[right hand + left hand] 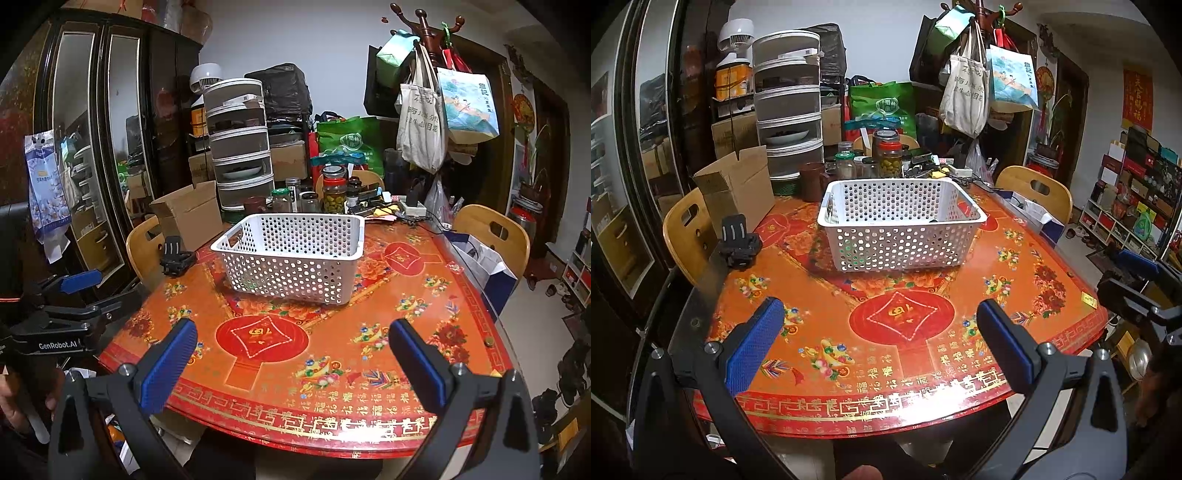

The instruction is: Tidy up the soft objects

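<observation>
A white perforated plastic basket [901, 225] stands on the red and gold table [897, 350], toward the far side; it also shows in the right wrist view [291, 254]. I see no soft objects on the table; something small and dark lies inside the basket, mostly hidden. My left gripper [881, 325] is open and empty, held above the table's near edge, well short of the basket. My right gripper [293, 341] is open and empty, also over the near edge. The left gripper shows at the left of the right wrist view [79, 295].
An open cardboard box [738, 188] and a black camera mount [738, 243] sit at the table's left. Jars [886, 155], a stacked food cover [788, 107] and cables crowd the far edge. Wooden chairs [687, 236] flank the table. Bags hang from a coat rack [971, 85].
</observation>
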Demonstrator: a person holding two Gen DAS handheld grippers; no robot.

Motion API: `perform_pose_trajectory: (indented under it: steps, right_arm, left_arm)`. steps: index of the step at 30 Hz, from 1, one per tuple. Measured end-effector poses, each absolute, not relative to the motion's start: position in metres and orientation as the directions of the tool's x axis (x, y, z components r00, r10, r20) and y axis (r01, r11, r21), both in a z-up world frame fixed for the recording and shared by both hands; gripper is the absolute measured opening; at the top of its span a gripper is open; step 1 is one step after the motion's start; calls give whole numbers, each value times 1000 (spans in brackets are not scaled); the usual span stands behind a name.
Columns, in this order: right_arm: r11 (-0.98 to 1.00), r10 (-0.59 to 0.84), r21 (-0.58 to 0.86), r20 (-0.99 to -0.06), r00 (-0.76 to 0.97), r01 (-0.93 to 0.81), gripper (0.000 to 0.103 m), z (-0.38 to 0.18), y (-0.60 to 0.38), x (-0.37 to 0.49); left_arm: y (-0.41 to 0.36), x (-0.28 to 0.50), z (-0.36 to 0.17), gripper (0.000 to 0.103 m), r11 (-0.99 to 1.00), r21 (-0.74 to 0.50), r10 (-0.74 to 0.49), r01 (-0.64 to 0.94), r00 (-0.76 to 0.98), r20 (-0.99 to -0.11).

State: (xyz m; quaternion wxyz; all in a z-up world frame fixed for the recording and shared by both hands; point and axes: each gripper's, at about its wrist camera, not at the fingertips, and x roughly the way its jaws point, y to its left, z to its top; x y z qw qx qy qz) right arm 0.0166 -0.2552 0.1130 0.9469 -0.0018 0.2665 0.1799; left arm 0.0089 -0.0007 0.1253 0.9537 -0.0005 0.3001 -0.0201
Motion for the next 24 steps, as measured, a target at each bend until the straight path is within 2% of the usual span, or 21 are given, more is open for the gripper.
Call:
perform_pose_trajectory:
  steps: [24]
  right_arm:
    - [935,340,94,-508,791,-342,103,112,-255,16]
  left_arm:
    - [-3,10,120,103,999,-14,-44,44,815,-578]
